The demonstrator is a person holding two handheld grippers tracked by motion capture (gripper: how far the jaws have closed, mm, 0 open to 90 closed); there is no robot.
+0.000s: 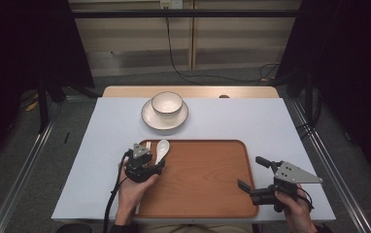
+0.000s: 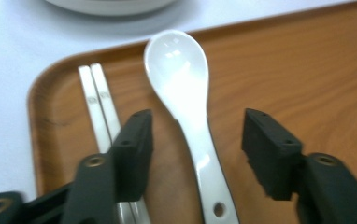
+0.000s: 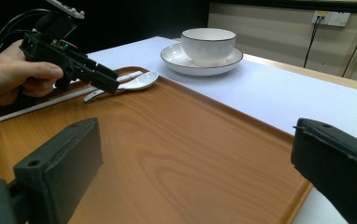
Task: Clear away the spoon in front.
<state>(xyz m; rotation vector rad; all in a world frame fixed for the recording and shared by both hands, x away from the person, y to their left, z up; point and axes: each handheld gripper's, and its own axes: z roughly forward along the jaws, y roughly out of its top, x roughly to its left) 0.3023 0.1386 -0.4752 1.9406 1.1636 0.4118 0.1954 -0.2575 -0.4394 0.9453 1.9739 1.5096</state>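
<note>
A white ceramic spoon (image 2: 181,79) lies on the wooden tray (image 1: 198,184) near its far left corner, bowl end pointing away from me. My left gripper (image 2: 197,140) stands open astride the spoon's handle, with a gap between each pad and the handle. Beside the spoon lie two white chopsticks (image 2: 99,98), running under the left jaw. From above, the left gripper (image 1: 157,164) sits over the tray's left edge. My right gripper (image 1: 253,173) hovers open over the tray's right edge, nothing between its jaws (image 3: 195,158).
A white bowl (image 1: 166,102) stands on a white plate (image 1: 147,116) on the white table top beyond the tray. The tray's middle and right side are bare wood. A power cable hangs down the wall behind the table.
</note>
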